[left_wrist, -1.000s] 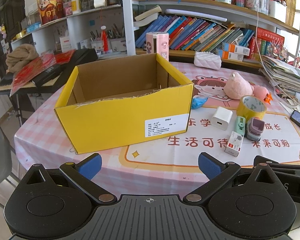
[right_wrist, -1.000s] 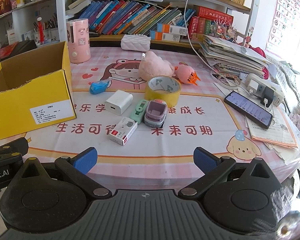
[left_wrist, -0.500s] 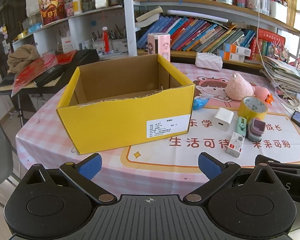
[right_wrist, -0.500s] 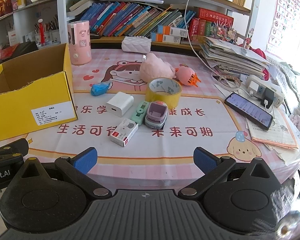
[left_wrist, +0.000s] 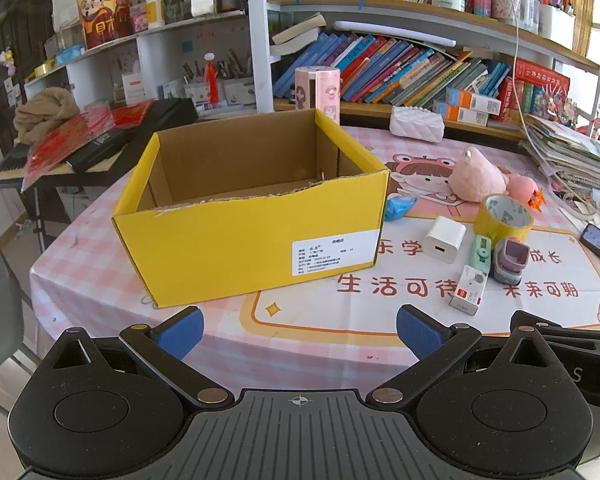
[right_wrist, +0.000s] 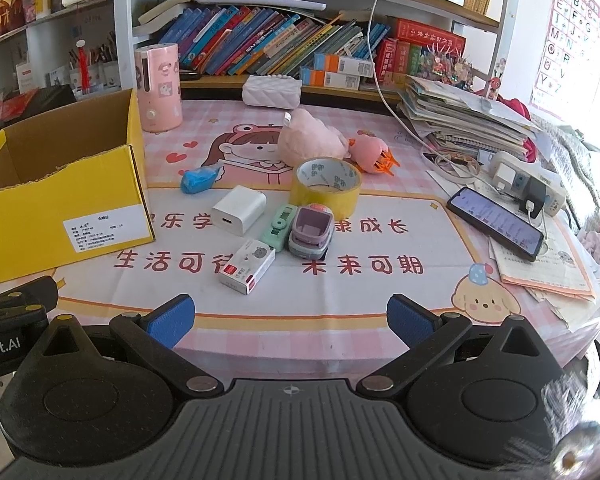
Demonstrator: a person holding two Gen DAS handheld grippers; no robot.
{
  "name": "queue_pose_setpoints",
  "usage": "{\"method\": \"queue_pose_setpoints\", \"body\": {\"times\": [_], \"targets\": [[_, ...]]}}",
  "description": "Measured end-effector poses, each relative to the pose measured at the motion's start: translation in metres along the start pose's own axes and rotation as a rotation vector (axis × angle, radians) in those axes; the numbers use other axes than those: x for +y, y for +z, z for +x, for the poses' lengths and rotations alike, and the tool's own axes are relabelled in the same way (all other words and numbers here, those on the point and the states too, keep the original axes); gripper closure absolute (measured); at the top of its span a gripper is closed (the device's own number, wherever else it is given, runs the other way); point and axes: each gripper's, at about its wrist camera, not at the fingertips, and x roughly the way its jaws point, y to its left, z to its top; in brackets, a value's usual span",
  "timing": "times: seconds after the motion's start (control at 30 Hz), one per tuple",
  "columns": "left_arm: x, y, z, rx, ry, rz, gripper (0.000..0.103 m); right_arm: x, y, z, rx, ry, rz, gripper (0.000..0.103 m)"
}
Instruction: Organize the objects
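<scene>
Left gripper (left_wrist: 298, 330): blue fingertips (left_wrist: 182, 330) wide apart, nothing between them, hovering off the table's near edge in front of the yellow box (left_wrist: 256, 216). Right gripper (right_wrist: 286, 320): fingers spread too, empty, also off the near edge, aimed at the small items mid-table. Part of the left gripper's body shows at the left edge of the right wrist view.

Yellow box sits open-topped toward the table's (right_wrist: 364, 292) left side, white label on its front wall near the right corner; inside looks bare as far as visible.

Right of the box, cluster of 7 loose things: white red-striped carton (right_wrist: 247, 266) nearest the near edge, mint green device (right_wrist: 279, 227) just behind it and touching the lilac toy car (right_wrist: 311, 232), white charger cube (right_wrist: 239, 210) just left of those, yellow tape roll (right_wrist: 326, 186) lying flat behind the car, blue wrapped lump (right_wrist: 199, 178) near the box's right wall, pink plush (right_wrist: 310, 140) with an orange-legged pink toy (right_wrist: 372, 154) beside it, farther back.

Phone (right_wrist: 496, 222) lies on papers near the right edge. Pink cylinder (right_wrist: 159, 87) stands upright behind the box; white quilted pouch (right_wrist: 272, 90) at the far edge by the bookshelf (right_wrist: 284, 46).
</scene>
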Motion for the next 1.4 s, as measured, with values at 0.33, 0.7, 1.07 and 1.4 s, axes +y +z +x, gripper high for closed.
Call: {"method": "queue_pose_setpoints", "body": {"times": [0.33, 0.7, 1.07, 1.4], "targets": [[0.002, -0.002, -0.001, -0.002, 0.004, -0.005, 0.000, 0.000, -0.003, -0.002, -0.004, 0.005, -0.005, 0.000], [0.002, -0.002, -0.002, -0.002, 0.002, -0.004, 0.000, 0.000, -0.003, -0.002, -0.004, 0.004, -0.004, 0.000], [-0.003, -0.002, -0.004, -0.001, -0.004, 0.003, 0.000, -0.005, -0.006, -0.006, 0.000, -0.003, 0.004, 0.000], [-0.014, 0.002, 0.001, -0.002, 0.002, -0.003, 0.000, -0.011, -0.004, -0.002, 0.000, 0.005, -0.002, 0.002]]}}
